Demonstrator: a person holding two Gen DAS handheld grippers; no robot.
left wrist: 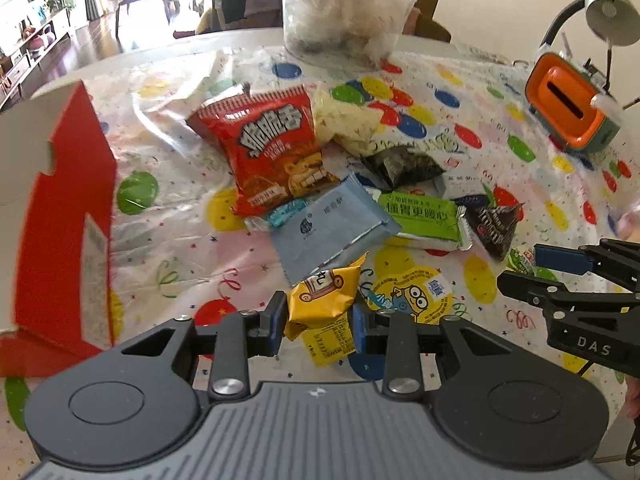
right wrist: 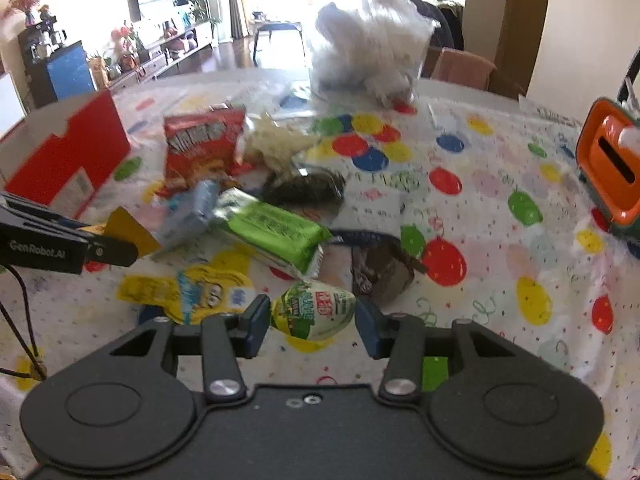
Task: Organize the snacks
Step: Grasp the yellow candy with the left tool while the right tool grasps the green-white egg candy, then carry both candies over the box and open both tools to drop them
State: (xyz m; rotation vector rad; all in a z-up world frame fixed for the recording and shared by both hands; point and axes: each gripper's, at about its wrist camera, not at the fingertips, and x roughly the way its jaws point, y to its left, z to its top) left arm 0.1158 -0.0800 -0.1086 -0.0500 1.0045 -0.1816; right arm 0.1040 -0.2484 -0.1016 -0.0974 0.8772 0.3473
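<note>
My left gripper is shut on a yellow snack packet, held just above the table. My right gripper is open around a green-and-white egg-shaped snack that lies between its fingers; it also shows at the right of the left wrist view. A pile of snacks lies beyond: a red chip bag, a blue packet, a green bar, a dark triangular packet, a pale crumpled bag and a yellow round-lidded cup.
An open red cardboard box stands at the left. A clear plastic bag of white stuffing stands at the back. An orange and green device and a desk lamp are at the right. A balloon-print cloth covers the table.
</note>
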